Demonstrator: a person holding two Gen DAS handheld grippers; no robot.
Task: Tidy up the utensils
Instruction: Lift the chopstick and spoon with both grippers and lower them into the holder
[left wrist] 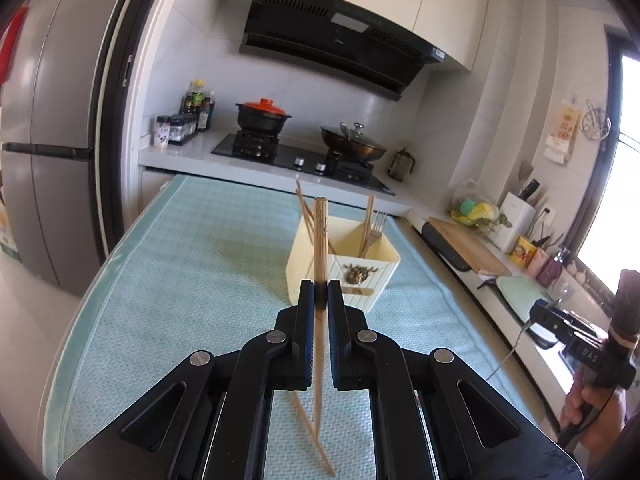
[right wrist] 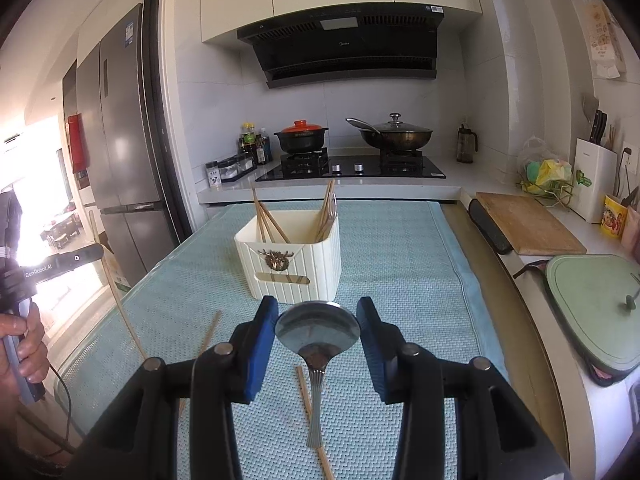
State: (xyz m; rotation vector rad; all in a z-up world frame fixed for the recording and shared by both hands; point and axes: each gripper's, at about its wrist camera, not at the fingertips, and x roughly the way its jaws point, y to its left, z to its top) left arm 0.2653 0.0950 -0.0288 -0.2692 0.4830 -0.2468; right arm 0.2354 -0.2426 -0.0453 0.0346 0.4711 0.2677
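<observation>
Over a counter [left wrist: 192, 264] spread with a pale green cloth, the left hand-held gripper [left wrist: 321, 300] pinches a wooden chopstick [left wrist: 320, 240] upright. The right hand-held gripper [right wrist: 318, 320] grips a steel spoon [right wrist: 318, 330] by its bowl, handle hanging down. Ahead stands a cream utensil holder [right wrist: 296, 272] with chopsticks and a fork inside; loose chopsticks [right wrist: 308, 400] lie on the cloth.

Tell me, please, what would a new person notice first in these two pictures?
First, the spoon, its bowl clamped between the blue pads of the right gripper, above the teal mat. Next, the chopstick pinched upright in the shut left gripper. Behind both stands the cream holder on the mat, with chopsticks on its left side and a fork on its right.
</observation>
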